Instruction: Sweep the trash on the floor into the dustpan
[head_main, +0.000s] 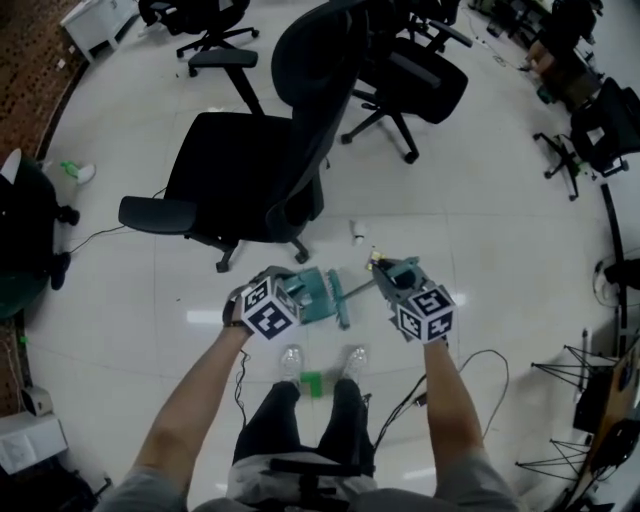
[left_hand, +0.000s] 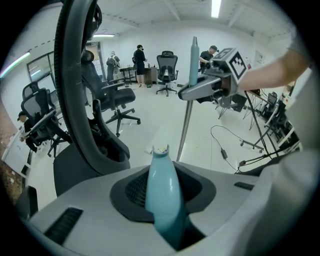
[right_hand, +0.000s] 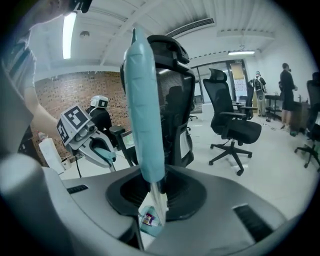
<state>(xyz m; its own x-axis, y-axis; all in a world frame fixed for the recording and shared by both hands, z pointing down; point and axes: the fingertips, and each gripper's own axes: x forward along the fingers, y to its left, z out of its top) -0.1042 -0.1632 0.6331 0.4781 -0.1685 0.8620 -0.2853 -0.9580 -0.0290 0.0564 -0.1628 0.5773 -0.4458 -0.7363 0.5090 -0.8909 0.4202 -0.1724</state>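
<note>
The trash I can make out is a small white scrap (head_main: 357, 233) on the glossy tiled floor (head_main: 480, 200), just off the base of the black office chair (head_main: 245, 165), on the side nearest the person. A little green bit (head_main: 312, 383) lies farther from the chair, between the person's feet; I cannot tell whether it counts as trash.

Both tools are up off the floor on that same near side of the chair. The left claw (head_main: 292, 292) is clenched on the handle of the teal dustpan (head_main: 322, 292), a smooth, rounded plastic spine that tapers to a notched tip. The right claw (head_main: 385, 272) is clenched on the broom (left_hand: 186, 125), gripping it where the thin grey metal pole meets its long teal sleeve. Under that claw a tiny purple wrapper shows against something teal; I cannot say what it rests on.

To my eye all of this is light. The scrap should weigh next to nothing and will likely skitter on those slick tiles, so short, soft strokes suit it. The pole looks stiff and the sleeve a bit slippery, so a firm hold at the sleeve's lower end makes sense. The pan looks rigid enough to be steered by its handle alone, with its lip pressed flat to the floor on the chair side.
</note>
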